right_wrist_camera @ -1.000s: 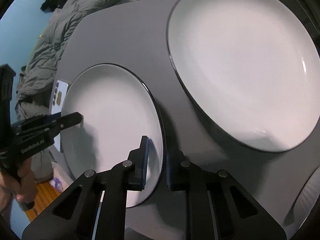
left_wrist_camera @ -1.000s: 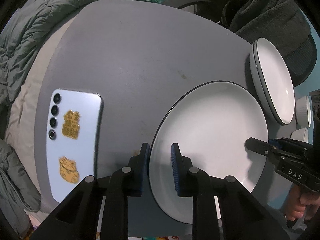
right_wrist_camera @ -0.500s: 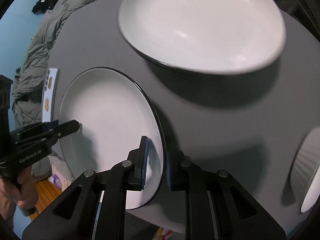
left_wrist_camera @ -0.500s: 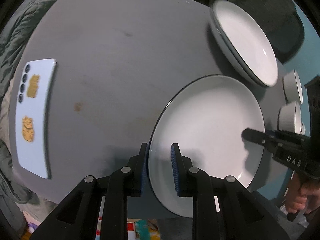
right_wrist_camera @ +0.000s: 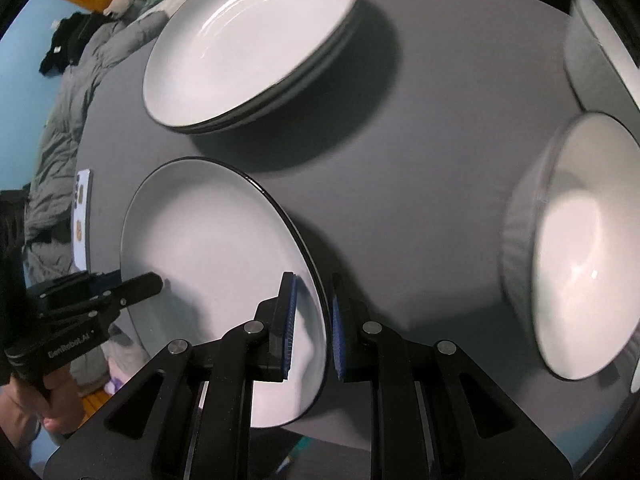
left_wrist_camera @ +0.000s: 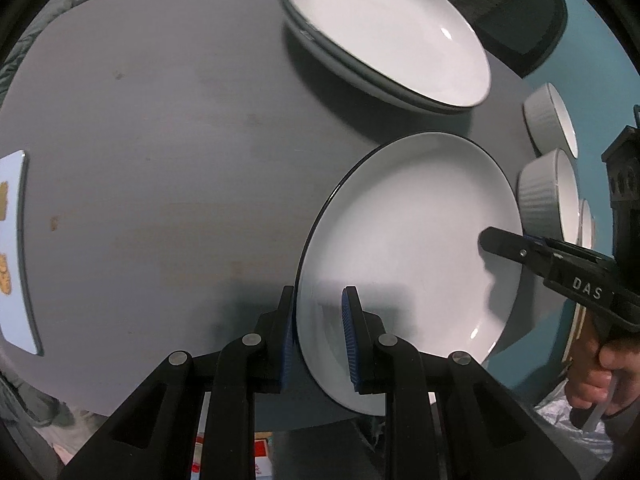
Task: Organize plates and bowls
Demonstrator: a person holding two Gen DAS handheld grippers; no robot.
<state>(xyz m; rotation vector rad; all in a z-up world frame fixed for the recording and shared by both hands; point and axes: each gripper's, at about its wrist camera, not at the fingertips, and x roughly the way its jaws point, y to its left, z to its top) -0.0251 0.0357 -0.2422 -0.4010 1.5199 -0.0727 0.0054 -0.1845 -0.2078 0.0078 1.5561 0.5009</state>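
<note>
Item: white plate, dark-rimmed, carried above grey table.
Hold: left gripper pinches its near rim; right gripper pinches the opposite rim; both narrow.
Destination (judged): plate stack, at 1 o'clock in the left view.
Neighbours: ribbed bowls at 3 o'clock, close by.
Risks: thin edge grips, so uneven pull may tilt or slip the plate; swinging wide could knock the bowls; a hard landing may chip the stack.

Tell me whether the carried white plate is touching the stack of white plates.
Apart. The right wrist view shows bare grey table and shadow between the black-rimmed white plate and the stack of white plates.
</note>
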